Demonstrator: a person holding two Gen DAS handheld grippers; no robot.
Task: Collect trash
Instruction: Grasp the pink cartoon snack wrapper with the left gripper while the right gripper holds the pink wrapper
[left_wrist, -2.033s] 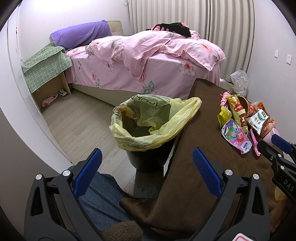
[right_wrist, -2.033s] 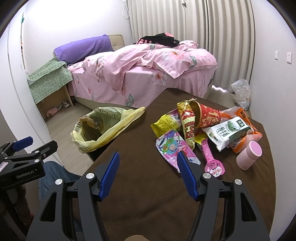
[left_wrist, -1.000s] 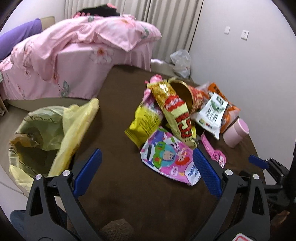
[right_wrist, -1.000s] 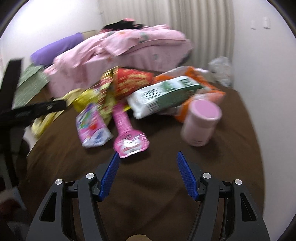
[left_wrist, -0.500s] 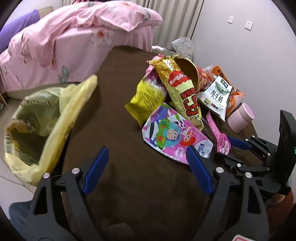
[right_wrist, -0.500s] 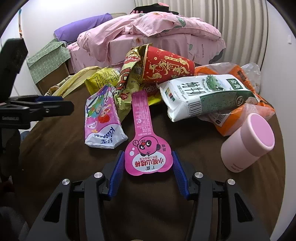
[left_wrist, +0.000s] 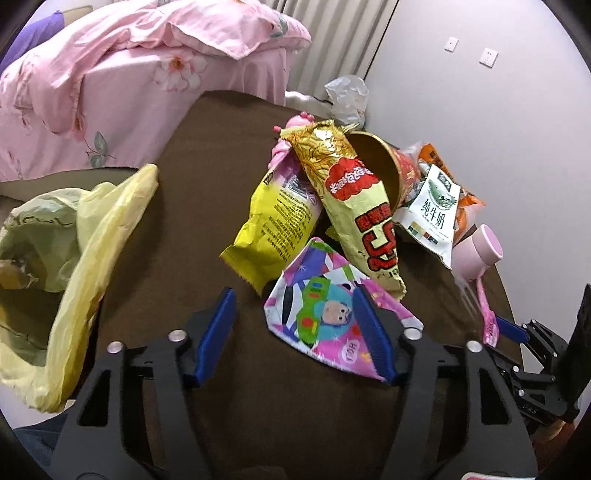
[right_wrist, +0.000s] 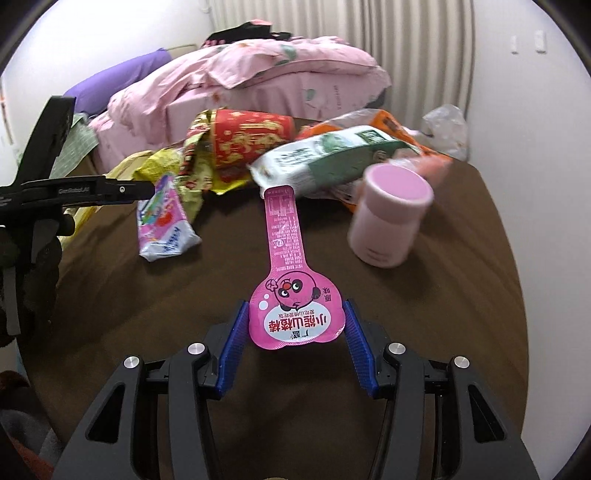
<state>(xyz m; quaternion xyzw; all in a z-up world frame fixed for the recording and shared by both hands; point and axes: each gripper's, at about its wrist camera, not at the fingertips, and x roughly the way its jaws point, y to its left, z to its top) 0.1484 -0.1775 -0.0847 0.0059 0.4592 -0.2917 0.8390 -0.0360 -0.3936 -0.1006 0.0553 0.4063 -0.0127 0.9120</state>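
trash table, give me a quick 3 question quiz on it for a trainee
1. True or false: the right tool has its blue fingers on either side of the pink lollipop wrapper.
2. Multiple choice: which piece lies between the left tool's fingers? A) milk carton B) cartoon packet C) pink cup
3. Fill in: the bin's liner bag is coloured ____.

Key
1. True; the wrapper's wide end sits between them.
2. B, the cartoon packet. The milk carton and pink cup lie farther off, to the right.
3. Yellow.
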